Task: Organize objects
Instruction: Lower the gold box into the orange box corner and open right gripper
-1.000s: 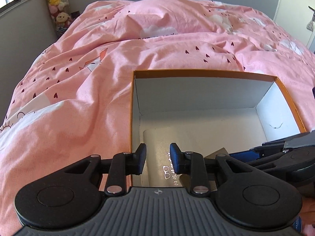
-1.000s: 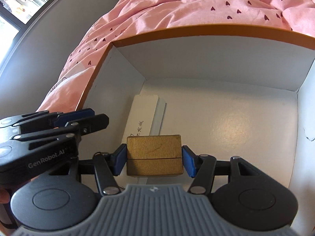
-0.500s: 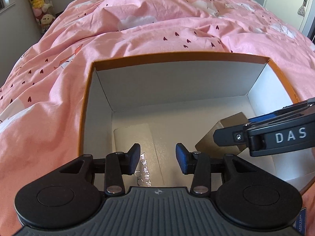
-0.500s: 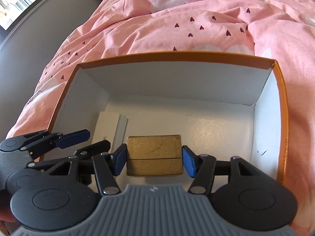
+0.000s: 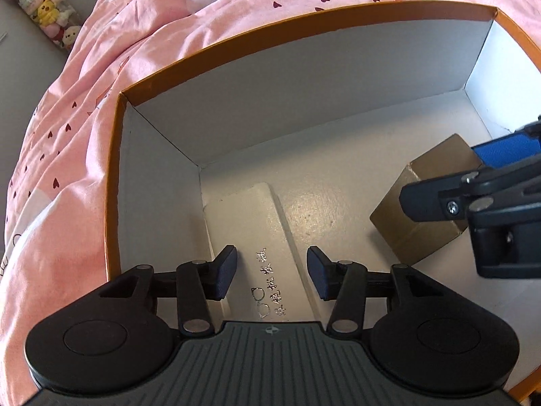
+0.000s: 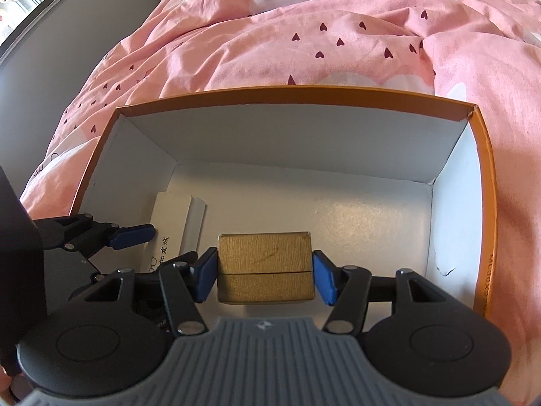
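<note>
Small gold-brown textured cardboard box [image 6: 264, 267] pinched between blue pads of right gripper [image 6: 264, 279], low inside orange-rimmed white-walled carton [image 6: 487, 203]; flat white glasses sleeve [image 5: 260, 237] beside left wall, under spread, unladen left gripper [image 5: 271, 272]. Around: rumpled pink heart-print duvet [image 6: 304, 34], grey wall, plush toys [image 5: 47, 13] in corner. Carton's near edge cut off

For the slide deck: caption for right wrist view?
Right gripper holds a gold box inside the orange box on a pink bed.
</note>
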